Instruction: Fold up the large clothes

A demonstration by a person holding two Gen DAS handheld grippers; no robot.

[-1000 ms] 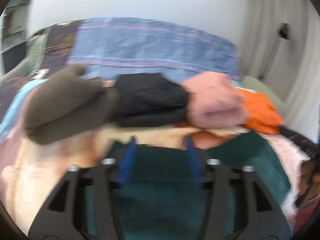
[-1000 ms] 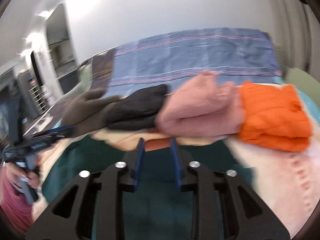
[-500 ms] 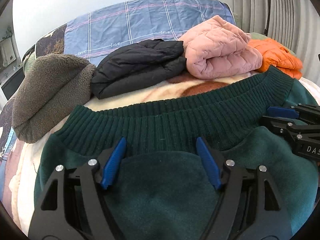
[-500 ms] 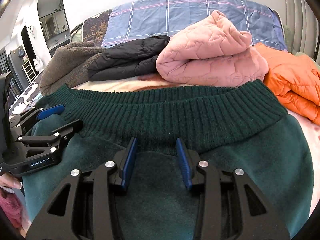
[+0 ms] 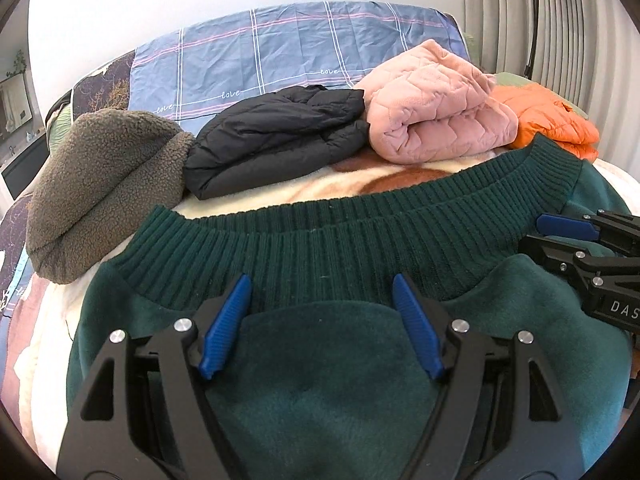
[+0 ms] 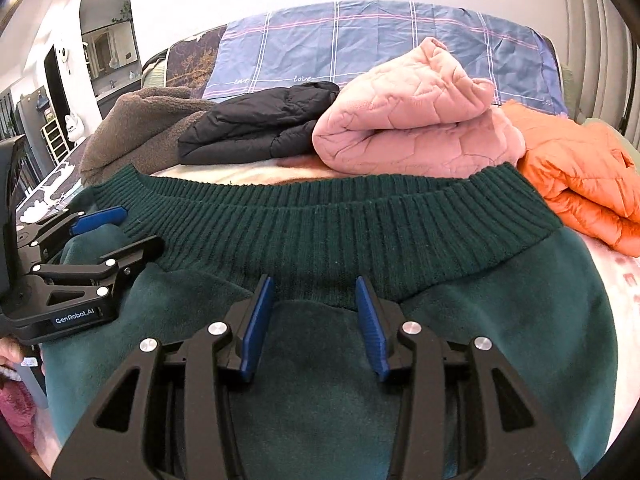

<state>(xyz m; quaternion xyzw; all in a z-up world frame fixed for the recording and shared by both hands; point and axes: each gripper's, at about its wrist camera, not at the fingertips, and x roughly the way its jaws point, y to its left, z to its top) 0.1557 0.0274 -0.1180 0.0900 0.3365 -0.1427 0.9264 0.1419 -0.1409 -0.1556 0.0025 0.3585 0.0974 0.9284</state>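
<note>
A dark green sweatshirt (image 5: 320, 380) lies folded on the bed, its ribbed hem band (image 5: 352, 236) across the far side; it also shows in the right wrist view (image 6: 320, 392). My left gripper (image 5: 322, 284) is open and rests over the sweatshirt's left part, fingertips at the hem band. My right gripper (image 6: 314, 286) is open over the right part, jaws narrower, nothing between them. Each gripper shows in the other's view, the right one (image 5: 560, 236) and the left one (image 6: 108, 232).
Folded clothes line the far side: a brown fleece (image 5: 104, 184), a black puffer (image 5: 272, 140), a pink quilted jacket (image 5: 436, 108) and an orange puffer (image 5: 552, 120). A cream blanket (image 5: 280, 196) covers the bed. A blue plaid sheet (image 5: 280, 52) lies behind.
Both grippers came down onto the green sweatshirt and steadied. The left jaws opened wide; the right jaws opened a little.
</note>
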